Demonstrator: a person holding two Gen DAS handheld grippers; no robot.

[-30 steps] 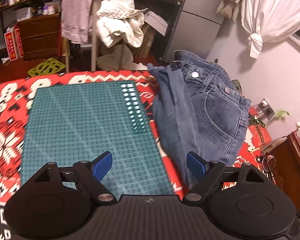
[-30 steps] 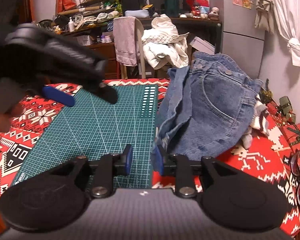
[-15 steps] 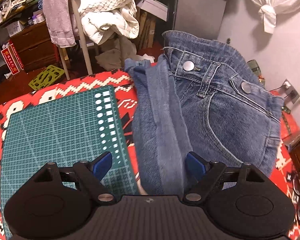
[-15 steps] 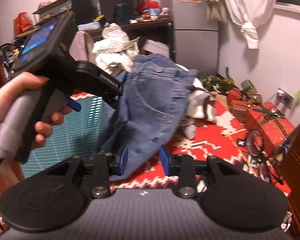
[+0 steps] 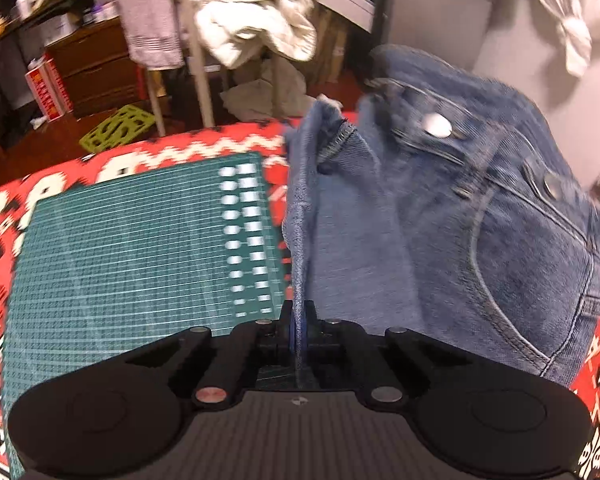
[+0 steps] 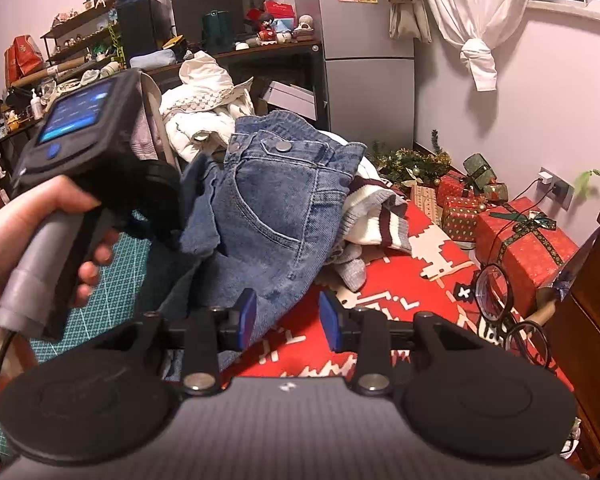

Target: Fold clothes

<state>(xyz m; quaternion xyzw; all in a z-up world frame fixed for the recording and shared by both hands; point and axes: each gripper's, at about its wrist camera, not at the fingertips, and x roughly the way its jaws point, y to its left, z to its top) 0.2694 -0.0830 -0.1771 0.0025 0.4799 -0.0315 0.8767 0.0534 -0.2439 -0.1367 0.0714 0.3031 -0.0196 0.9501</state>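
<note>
A pair of blue jeans (image 5: pixel 440 240) lies crumpled on the red patterned tablecloth (image 5: pixel 180 152), to the right of a green cutting mat (image 5: pixel 140 248). My left gripper (image 5: pixel 299 326) is shut on the jeans' left edge, with a fold of denim running up from between its blue pads. In the right wrist view the jeans (image 6: pixel 276 200) hang in a heap, and a hand (image 6: pixel 40 216) holds the left gripper's handle beside them. My right gripper (image 6: pixel 287 312) stands open at the jeans' lower edge. Its left pad is close to the cloth and nothing is pressed between the pads.
A white sweater with maroon stripes (image 6: pixel 380 216) lies behind the jeans. Glasses (image 6: pixel 496 292) and wrapped gift boxes (image 6: pixel 528 236) stand at the table's right. Beyond the far edge is a chair piled with white clothes (image 5: pixel 252 28).
My left gripper moved right from over the mat to the jeans and shut on their left edge. My right gripper swung right and widened a little.
</note>
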